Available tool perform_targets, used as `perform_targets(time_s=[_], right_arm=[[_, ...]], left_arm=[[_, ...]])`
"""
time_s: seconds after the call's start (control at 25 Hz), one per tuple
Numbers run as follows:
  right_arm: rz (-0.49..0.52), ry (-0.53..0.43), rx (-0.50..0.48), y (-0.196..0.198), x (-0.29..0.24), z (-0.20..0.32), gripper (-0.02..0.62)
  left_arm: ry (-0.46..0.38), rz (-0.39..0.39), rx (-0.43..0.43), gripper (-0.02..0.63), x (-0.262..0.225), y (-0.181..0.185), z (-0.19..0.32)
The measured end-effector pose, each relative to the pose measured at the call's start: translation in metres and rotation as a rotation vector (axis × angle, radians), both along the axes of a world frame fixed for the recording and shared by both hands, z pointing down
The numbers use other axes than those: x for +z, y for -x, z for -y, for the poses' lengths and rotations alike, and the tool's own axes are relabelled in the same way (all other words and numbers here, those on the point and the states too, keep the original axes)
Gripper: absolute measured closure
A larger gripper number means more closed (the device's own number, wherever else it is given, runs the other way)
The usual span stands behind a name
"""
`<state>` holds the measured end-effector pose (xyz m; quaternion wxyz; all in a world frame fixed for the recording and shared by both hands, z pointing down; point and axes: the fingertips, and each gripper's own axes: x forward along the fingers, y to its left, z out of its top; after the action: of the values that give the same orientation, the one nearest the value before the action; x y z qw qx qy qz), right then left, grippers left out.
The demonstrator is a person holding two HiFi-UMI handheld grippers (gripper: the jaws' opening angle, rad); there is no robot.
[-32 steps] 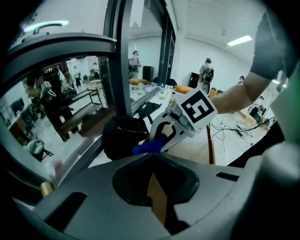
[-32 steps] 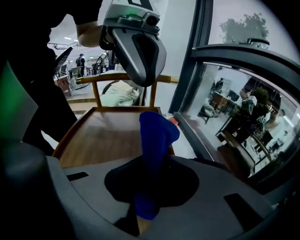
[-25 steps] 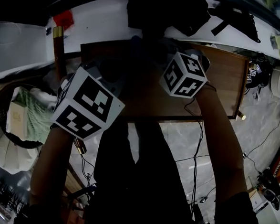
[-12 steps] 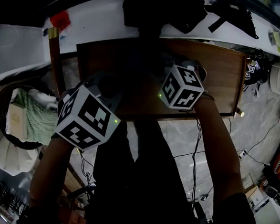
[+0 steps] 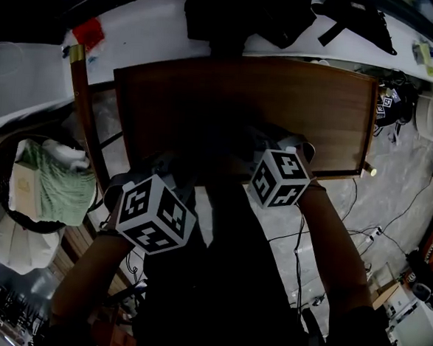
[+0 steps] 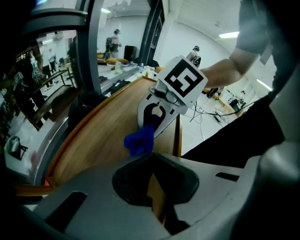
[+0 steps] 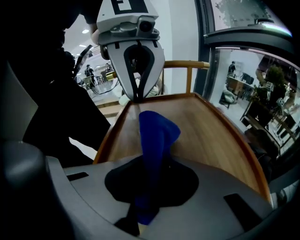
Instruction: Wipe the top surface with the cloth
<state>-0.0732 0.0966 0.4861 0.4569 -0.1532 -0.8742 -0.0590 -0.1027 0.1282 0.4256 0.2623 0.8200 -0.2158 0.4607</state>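
Right gripper (image 7: 140,216), jaws clamping crumpled blue cloth (image 7: 157,136)

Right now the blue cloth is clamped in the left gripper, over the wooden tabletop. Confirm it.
Wrong gripper: the blue cloth is clamped in the right gripper, as the right gripper view shows. It is over the wooden tabletop, as stated.

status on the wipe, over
Right hand-held gripper shut on blue cloth, at near edge of wooden top. Left hand-held gripper shut, empty. Nothing in the way.
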Motion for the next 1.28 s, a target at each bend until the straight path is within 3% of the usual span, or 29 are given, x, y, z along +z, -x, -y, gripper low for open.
perform_targets(time_s=[0.44, 0.8, 0.96, 1.12, 1.28], right_arm=[[-0.045, 0.078, -0.048, -0.026, 0.001, -0.053, 0.531], [-0.083, 0.157, -0.121, -0.035, 0.001, -0.068, 0.531], [-0.035, 0.212, -0.123, -0.034, -0.010, -0.064, 0.531], [0.094, 0.100, -0.019, -0.019, -0.045, 0.001, 0.531], [0.112, -0.057, 0.055, -0.009, -0.061, 0.079, 0.531]], left_arm=[[0.049, 0.019, 0.127, 0.594, 0.011, -0.032, -0.046], [0.067, 0.032, 0.157, 0.594, 0.014, -0.041, -0.058], [0.051, 0.048, 0.160, 0.594, 0.011, -0.034, -0.047], [-0.039, 0.046, 0.091, 0.594, -0.009, -0.013, 0.006], [-0.162, 0.088, 0.021, 0.594, -0.024, 0.008, 0.079]])
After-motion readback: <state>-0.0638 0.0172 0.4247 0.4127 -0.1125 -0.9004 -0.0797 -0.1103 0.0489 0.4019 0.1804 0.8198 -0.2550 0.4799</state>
